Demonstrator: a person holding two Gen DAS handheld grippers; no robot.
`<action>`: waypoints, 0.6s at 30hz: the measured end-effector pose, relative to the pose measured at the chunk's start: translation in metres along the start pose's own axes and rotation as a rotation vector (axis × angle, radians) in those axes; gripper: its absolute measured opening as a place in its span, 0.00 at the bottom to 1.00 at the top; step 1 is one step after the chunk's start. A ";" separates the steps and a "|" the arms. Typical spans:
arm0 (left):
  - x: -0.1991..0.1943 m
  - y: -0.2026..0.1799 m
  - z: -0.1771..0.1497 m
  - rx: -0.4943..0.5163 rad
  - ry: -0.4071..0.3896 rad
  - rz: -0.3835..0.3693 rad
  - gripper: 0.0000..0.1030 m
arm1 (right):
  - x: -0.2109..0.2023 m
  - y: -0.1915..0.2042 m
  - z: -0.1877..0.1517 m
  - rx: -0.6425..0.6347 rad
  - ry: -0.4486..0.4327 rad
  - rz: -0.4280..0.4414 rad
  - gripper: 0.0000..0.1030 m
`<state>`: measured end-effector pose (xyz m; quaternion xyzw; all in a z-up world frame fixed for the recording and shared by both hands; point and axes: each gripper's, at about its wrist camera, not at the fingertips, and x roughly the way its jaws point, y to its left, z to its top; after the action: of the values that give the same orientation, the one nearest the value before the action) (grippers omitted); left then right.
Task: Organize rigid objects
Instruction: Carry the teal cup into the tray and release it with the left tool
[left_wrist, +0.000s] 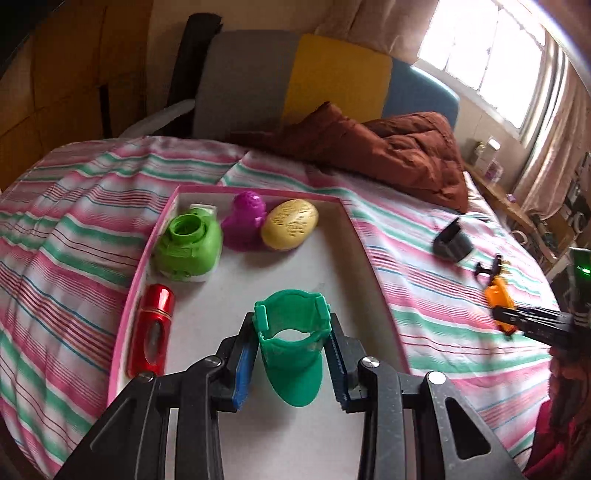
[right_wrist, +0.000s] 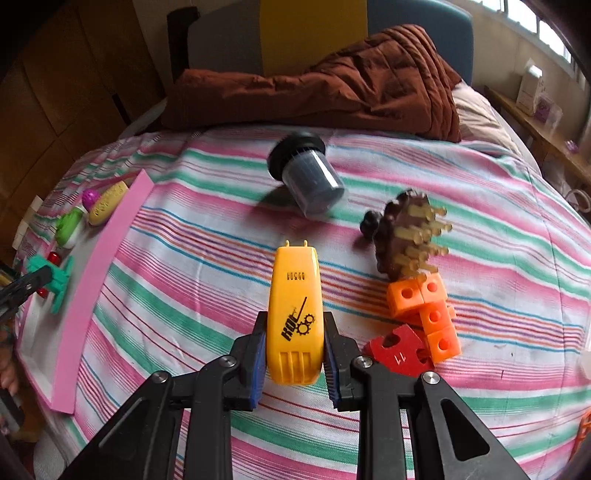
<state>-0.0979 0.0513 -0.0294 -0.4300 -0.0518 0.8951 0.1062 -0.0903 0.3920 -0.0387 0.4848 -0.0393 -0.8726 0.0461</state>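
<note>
Green visor (left_wrist: 293, 354) between left hand-held gripper (left_wrist: 293, 363) pads.

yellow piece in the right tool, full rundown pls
The yellow piece is glossy hard plastic, an elongated rounded casing. It has black "KOL" lettering with gear icons, a small row of slots higher up, ribbed grooves at the near end and two small prongs at the far end. The right tool clamps its near end from both sides, above the striped bedsheet; contact with the sheet is unclear.
</note>
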 end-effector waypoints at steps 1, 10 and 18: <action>0.005 0.003 0.004 -0.005 0.013 0.019 0.34 | -0.002 0.001 0.000 -0.004 -0.007 0.001 0.26; 0.039 0.003 0.037 0.046 0.037 0.106 0.34 | -0.005 -0.001 0.003 0.020 -0.036 0.021 0.26; 0.034 0.008 0.041 0.041 0.012 0.150 0.38 | -0.001 -0.002 0.002 0.026 -0.027 0.027 0.26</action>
<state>-0.1518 0.0518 -0.0306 -0.4359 -0.0003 0.8987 0.0480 -0.0919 0.3943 -0.0371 0.4730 -0.0581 -0.8776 0.0511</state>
